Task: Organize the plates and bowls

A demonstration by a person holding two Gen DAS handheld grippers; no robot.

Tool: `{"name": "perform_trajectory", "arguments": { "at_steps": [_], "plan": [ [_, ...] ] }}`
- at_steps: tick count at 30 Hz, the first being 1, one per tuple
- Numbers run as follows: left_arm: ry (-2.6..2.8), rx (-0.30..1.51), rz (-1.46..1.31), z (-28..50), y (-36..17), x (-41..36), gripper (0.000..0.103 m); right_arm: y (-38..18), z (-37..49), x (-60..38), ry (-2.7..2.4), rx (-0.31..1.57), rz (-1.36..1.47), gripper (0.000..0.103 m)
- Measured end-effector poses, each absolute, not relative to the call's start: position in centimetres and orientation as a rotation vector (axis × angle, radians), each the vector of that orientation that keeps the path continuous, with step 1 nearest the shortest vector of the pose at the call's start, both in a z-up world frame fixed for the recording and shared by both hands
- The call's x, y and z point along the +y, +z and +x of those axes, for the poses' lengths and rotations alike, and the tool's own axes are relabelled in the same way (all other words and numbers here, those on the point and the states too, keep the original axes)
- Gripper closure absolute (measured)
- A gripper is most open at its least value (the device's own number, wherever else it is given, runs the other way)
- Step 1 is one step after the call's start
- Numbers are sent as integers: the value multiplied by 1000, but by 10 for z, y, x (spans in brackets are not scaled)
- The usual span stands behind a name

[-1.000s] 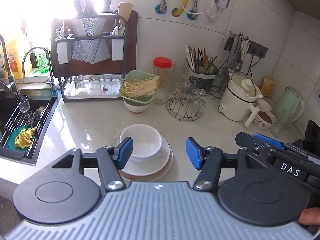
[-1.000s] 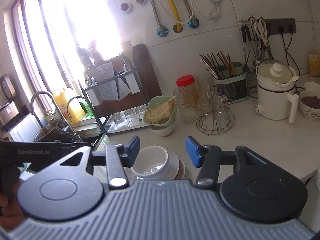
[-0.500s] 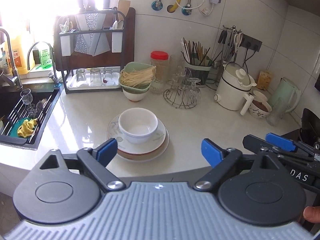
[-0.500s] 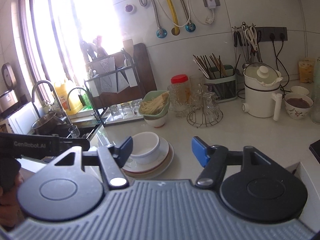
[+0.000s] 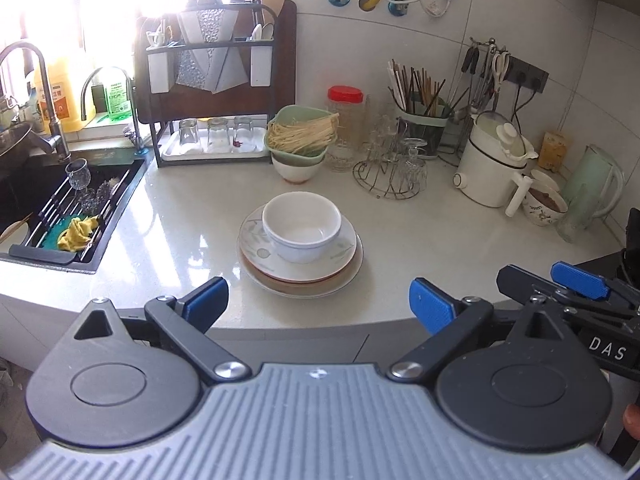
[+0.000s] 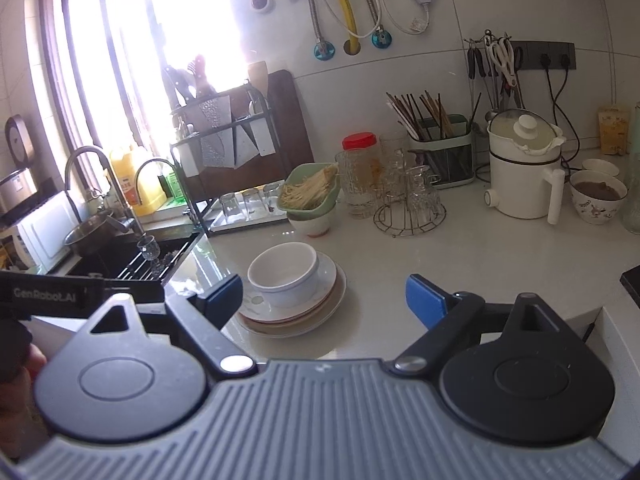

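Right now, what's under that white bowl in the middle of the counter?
The white bowl sits on a stack of plates, at least three by their rims. The bowl hides the top plate's centre.

Window (image 6: 120, 40) blown out by glare, nothing readable beyond. Lower plates (image 5: 304, 286) mostly covered by top plate, count unclear. Black object (image 6: 632, 280) cut off at right edge. Label text on yellow bottle (image 5: 64, 96) too small.

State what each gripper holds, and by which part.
Nothing. The left gripper and right gripper are both open and empty, short of the white bowl.
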State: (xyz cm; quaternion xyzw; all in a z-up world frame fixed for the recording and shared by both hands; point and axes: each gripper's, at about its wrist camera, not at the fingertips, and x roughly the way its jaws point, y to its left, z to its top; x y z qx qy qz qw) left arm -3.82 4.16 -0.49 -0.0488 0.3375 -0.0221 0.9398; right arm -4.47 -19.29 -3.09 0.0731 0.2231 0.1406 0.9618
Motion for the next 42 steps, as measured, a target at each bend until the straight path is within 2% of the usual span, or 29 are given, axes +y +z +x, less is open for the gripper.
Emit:
{"name": "perform_trajectory", "arguments": {
  "at_steps": [3,4,5,42],
  "plan": [
    [-41,702,-95,-37,-7,40,4,-29,-47,-193,273,439,133,12],
    [-38,706,-94,-36,-8,40,4,-29,-47,-193,270,440,132,3],
    [-35,711,-94,-35,-9,39,4,-29,-47,-194,268,441,132,0],
    [41,703,-127,-52,-7,27,4,-33,-56,-206,279,474,148,0]
  ]
}}
